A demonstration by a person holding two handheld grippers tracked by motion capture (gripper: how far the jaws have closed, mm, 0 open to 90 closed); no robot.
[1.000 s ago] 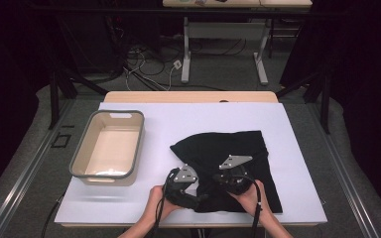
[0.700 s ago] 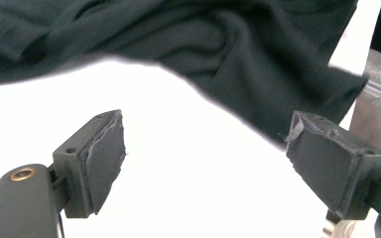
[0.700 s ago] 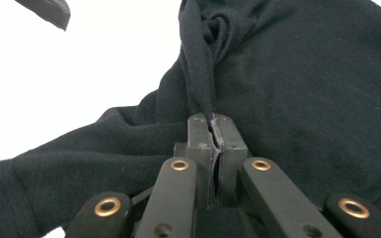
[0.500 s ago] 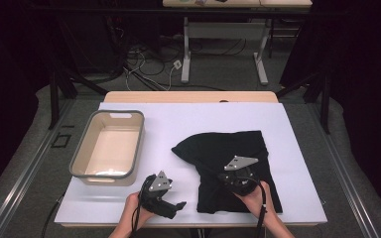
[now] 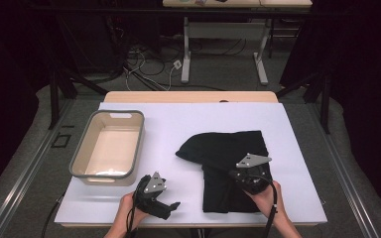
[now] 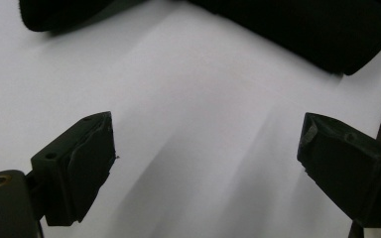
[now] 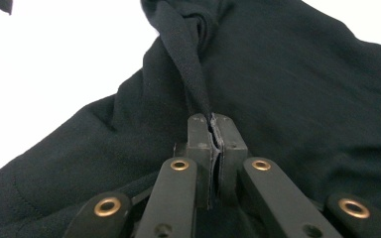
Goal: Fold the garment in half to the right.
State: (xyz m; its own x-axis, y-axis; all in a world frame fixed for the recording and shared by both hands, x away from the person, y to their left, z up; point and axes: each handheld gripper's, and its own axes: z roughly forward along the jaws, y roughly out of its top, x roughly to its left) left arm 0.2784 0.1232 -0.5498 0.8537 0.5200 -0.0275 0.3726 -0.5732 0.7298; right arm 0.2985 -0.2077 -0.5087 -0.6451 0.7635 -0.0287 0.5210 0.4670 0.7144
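Two tongs work a black garment (image 5: 230,168) lying at the tabletop's (image 5: 188,124) four o'clock. We pinch a fold of cloth in the right tongs (image 7: 211,121); the left tongs (image 6: 206,158) have just been opening and stand wide, empty, at seven o'clock. Folding seems under way; next we likely need a fresh left grip.

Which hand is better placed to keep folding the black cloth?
Right: its gripper is shut on a fold of the cloth. The left gripper is open over the bare table, beside the cloth.
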